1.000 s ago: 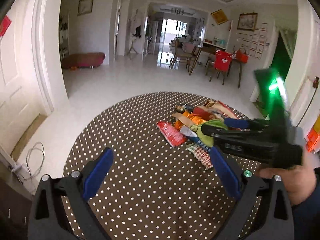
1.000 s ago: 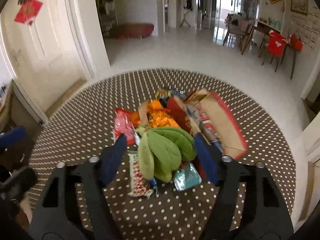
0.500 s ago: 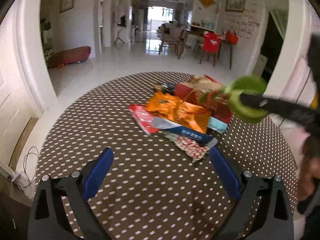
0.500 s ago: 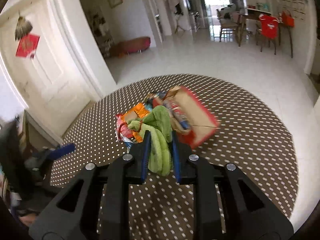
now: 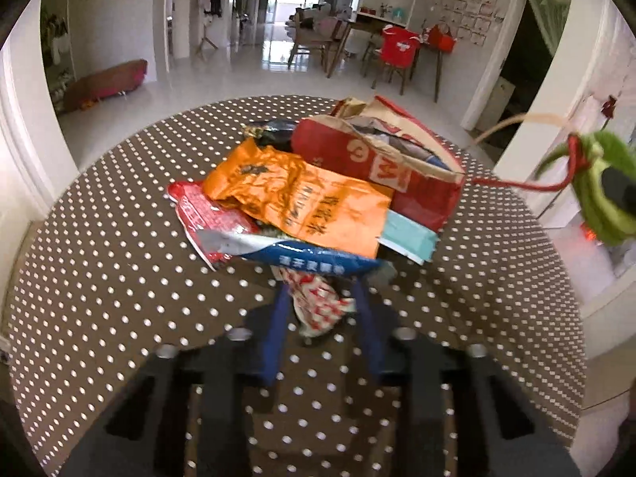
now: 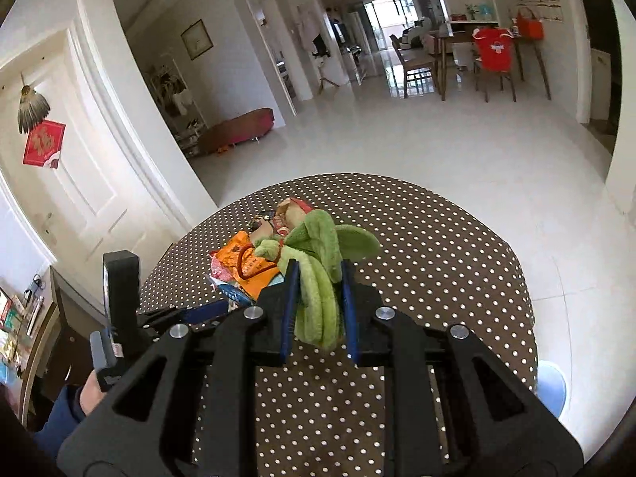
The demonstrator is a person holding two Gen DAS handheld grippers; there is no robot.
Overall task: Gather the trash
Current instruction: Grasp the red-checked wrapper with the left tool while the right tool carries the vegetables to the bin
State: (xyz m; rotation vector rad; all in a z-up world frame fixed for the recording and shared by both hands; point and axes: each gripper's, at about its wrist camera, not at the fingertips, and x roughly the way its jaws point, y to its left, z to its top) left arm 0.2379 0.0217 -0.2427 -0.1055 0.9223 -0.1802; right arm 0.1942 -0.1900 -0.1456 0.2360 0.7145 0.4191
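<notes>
Left wrist view shows the job barely begun: most of the litter sits in one heap on the round polka-dot table [image 5: 119,278], and no bin or bag to receive it appears in either view. Taking the orange foil wrapper [image 5: 298,202] as the landmark, a red paper carton [image 5: 381,159] lies behind it and partly under it, a red snack packet [image 5: 206,218] pokes out on its left, a blue-and-white packet [image 5: 314,262] lies along its near edge, and a pale teal packet [image 5: 409,238] sits at its right corner. Nearer the camera than the orange wrapper, a crumpled red-and-white wrapper [image 5: 318,302] sits between the blue fingers of the left gripper [image 5: 322,290], which are narrowed around it; whether they press it firmly I cannot tell, though it looks pinched. The right gripper [image 6: 316,278] is clamped on a soft green plush item [image 6: 318,298] with floppy lobes and a red cord, lifted clear of the heap, up and to the right of the orange wrapper. So one piece is off the table, a second is apparently being taken, and the crinkled foil and torn carton remain.
</notes>
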